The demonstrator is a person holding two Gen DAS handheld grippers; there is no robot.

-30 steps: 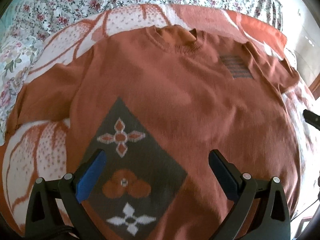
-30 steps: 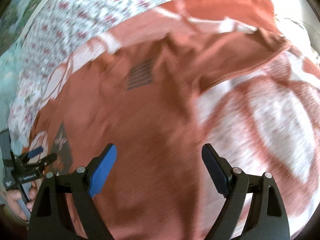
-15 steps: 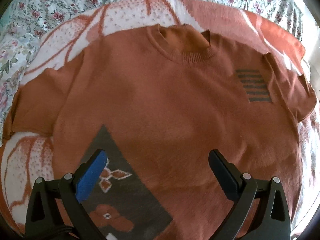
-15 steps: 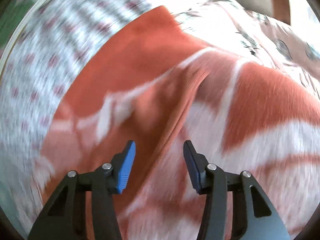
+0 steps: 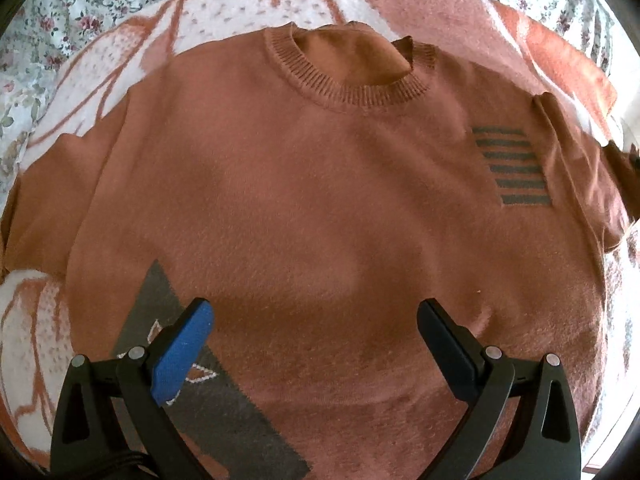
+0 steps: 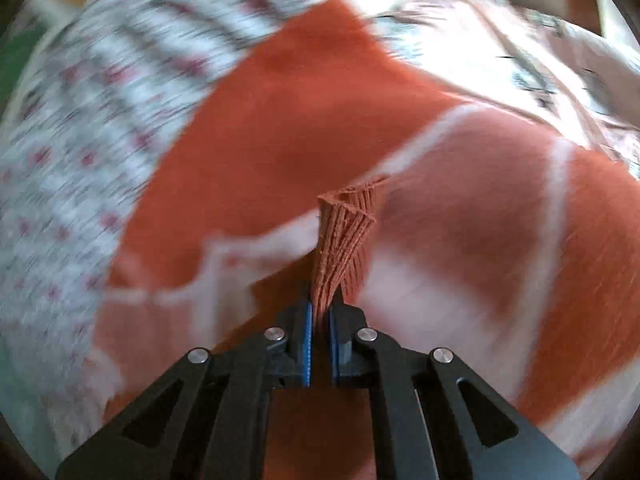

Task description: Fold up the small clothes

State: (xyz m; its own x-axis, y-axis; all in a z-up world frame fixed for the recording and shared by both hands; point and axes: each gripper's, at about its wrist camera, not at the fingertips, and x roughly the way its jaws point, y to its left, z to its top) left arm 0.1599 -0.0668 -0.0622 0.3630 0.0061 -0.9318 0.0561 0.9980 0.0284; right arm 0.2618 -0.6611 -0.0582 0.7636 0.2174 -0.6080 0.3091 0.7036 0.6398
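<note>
The jaws of the right gripper (image 6: pixel 319 344) are clamped on a ribbed edge of the rust-orange knitted sweater (image 5: pixel 320 208), spread flat on the orange-and-white patterned blanket (image 5: pixel 240 4) over the bed; the left gripper (image 5: pixel 312 344) is held open above the hem. That thin pinch could slip if pulled, and with the hem unpinned the whole garment may be dragged askew.

Rust-orange sweater (image 5: pixel 320 208) with grey stripes on an orange-and-white blanket (image 5: pixel 440 4).

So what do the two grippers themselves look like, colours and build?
Both are black plastic linkage frames with silver pivot screws. The left gripper has one blue-faced finger and one black finger, plus a black cable at its lower left. The right gripper shows blue pads on both inner faces. No hands or sleeves show.
</note>
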